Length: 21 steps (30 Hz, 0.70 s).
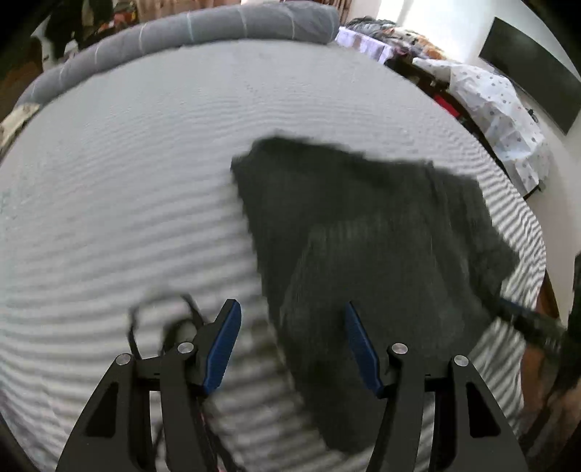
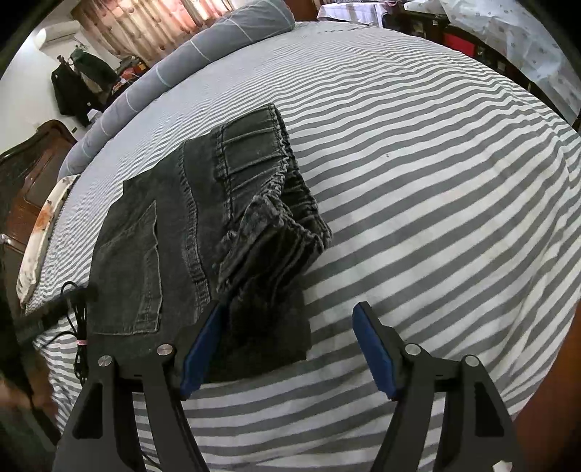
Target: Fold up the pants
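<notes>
We see the pants [image 2: 203,232] lying folded on the bed [image 2: 435,181], left of centre in the right wrist view. A rolled blanket [image 2: 189,61] lies behind them along the bed's far edge, well apart.

Bare striped sheet [image 2: 417,181] beside pants [image 2: 203,232]

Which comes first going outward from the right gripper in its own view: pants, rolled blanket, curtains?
From the right gripper:
1. Pants, just ahead on the left, on the bed.
2. Rolled blanket, along the bed's far edge.
3. Curtains, behind it, upper left.
</notes>
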{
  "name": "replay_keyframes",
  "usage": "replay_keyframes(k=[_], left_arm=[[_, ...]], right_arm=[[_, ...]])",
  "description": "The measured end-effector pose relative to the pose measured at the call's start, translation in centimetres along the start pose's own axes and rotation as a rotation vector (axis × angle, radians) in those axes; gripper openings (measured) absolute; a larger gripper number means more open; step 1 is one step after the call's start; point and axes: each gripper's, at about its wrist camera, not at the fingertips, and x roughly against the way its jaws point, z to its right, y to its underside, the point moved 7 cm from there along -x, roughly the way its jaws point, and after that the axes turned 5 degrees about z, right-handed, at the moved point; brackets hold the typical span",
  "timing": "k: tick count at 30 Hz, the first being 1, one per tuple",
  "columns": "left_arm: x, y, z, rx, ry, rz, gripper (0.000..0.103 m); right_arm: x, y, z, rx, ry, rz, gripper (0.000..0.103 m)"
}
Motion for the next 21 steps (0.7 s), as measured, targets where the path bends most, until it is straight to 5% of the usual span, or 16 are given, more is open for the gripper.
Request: replay_keyframes(k=[11,21], left_arm=[[5.1,5.4,-2.2,0.172,0.035,-0.005,0.060],[5.8,5.1,-4.9,0.335,0.085,0.012,0.060]], right_arm=[[3.2,1.5,-0.5,0.029,-0.035,0.003,0.069],[3.1,0.9,-1.0,-0.030,-0.180,-0.014,0.067]])
